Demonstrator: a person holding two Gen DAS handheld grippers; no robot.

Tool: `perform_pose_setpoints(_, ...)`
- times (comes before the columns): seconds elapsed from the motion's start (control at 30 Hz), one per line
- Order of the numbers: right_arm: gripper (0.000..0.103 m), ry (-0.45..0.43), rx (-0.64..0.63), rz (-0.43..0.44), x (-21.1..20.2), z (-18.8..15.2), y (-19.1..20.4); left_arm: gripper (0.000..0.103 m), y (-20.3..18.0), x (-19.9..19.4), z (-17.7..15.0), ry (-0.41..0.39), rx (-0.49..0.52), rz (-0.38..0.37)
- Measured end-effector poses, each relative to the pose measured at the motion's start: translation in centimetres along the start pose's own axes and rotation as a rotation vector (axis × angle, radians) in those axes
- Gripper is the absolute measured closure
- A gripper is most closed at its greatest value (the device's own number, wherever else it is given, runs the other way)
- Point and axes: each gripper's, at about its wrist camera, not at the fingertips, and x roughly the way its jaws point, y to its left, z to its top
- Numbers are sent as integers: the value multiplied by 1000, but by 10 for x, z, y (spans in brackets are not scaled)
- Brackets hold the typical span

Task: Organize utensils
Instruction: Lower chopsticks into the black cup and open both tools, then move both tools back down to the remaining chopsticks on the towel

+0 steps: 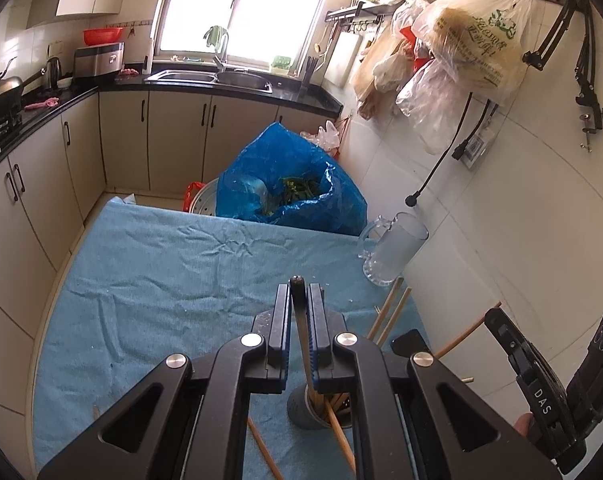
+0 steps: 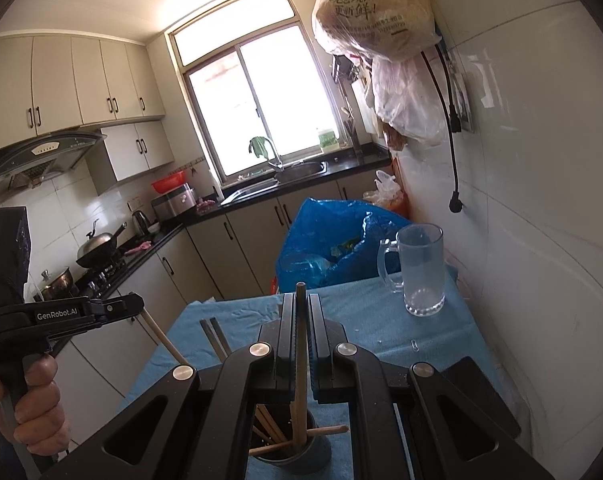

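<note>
My left gripper point(image 1: 299, 292) is shut on a dark-tipped chopstick point(image 1: 301, 332) that slants down into the grey holder point(image 1: 301, 414). Several wooden chopsticks stand in that holder. My right gripper point(image 2: 300, 300) is shut on a pale wooden chopstick point(image 2: 300, 344), held upright with its lower end inside the holder point(image 2: 319, 454). In the right wrist view the left gripper point(image 2: 137, 306), gripped by a hand, sits at the left with its chopstick point(image 2: 163, 340) angling down. Two wooden chopsticks point(image 1: 391, 312) lie near the mug, and a grey pair point(image 2: 215, 336) lies on the cloth.
The table carries a blue cloth point(image 1: 161, 280). A glass mug point(image 1: 393, 248) stands at its far right by the white wall. A blue bag point(image 1: 293, 176) sits just beyond the far edge. Plastic bags point(image 1: 461, 48) hang on the wall above. Kitchen cabinets run along the left.
</note>
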Motion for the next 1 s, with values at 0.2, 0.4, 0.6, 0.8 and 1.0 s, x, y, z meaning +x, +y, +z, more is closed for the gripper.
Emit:
perform_pose_setpoints(0.2,97,32,6,3,6,-3,-4,96,4,10,-3,24,-11,6)
perform_pose_setpoints(0.4,94,12,29,21,-8,5,-9,78,7,0,-1,19,-34,-20)
perform_pose_setpoints(0.6,80,-41,35,40,-45,7,-8,76,11,-36,-7,-28,-34,-25)
perform_pose_setpoints(0.8,61,-7,7,51,-71,-28,-8,67,38,-65,-38,-45,-44,13)
perform_pose_setpoints(1.0,61,161,-21,48,-52,-89,-14,66,100,-58,-108,60,-128,101)
